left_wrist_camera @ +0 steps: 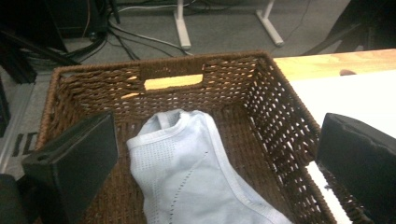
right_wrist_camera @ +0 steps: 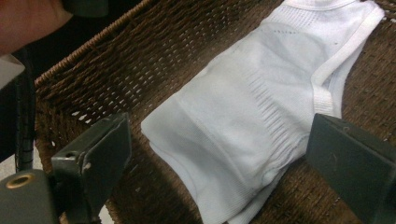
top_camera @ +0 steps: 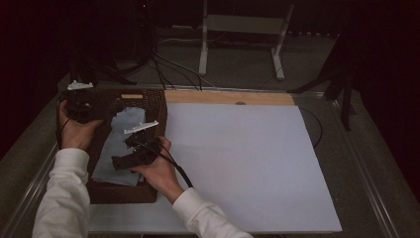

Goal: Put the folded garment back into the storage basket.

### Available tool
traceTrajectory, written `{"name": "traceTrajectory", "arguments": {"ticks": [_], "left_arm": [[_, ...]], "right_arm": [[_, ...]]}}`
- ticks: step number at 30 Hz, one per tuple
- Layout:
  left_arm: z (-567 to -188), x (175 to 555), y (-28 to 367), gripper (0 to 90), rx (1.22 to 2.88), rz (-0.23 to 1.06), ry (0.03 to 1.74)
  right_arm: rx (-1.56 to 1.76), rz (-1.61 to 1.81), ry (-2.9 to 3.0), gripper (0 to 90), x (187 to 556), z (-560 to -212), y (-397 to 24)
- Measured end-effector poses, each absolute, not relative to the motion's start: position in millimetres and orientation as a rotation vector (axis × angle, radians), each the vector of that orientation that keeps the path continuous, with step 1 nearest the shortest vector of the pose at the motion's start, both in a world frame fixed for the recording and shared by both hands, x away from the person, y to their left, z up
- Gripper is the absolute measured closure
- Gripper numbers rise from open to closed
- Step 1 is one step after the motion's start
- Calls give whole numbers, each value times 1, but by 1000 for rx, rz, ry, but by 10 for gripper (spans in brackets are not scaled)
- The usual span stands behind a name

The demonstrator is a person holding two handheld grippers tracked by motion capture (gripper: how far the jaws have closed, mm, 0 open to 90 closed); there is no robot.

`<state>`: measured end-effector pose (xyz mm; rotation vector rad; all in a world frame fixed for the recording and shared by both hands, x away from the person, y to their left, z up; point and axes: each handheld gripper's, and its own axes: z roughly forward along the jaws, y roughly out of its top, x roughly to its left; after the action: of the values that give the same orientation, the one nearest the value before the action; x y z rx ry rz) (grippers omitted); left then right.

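White board (top_camera: 237,163) beside wicker basket (top_camera: 157,106) with folded garment (top_camera: 119,144).

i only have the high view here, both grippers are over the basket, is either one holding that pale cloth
Observer: No. In the left gripper view the left gripper has its jaws wide apart, with the cloth lying loose below.
Operator: and the right one
Observer: The right gripper is open too, its pads clear of the fabric.
Operator: what is the cloth exactly
Observer: A folded pale garment with a ribbed hem and a trimmed edge, flat on the floor of the wicker basket.
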<state>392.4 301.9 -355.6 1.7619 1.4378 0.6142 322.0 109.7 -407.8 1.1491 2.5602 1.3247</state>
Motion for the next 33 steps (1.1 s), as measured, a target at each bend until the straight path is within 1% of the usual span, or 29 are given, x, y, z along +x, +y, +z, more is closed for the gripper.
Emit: {"name": "traceTrajectory", "arguments": {"ticks": [14,28,29,33], "left_arm": [[-355,390,294,1,1790,621,1394],[-353,380,279,1,1805,595,1325],[-353,380,278,1,1809,599,1322],[-354,376,272,1,1816,597,1305]], "right_arm": [[1137,1354,2541,24,325,-403,99],[1125,1388,2512,17,329,-399,80],[1128,1389,2508,3,329,-399,78],[1123,1385,2504,1,331,-399,71]]}}
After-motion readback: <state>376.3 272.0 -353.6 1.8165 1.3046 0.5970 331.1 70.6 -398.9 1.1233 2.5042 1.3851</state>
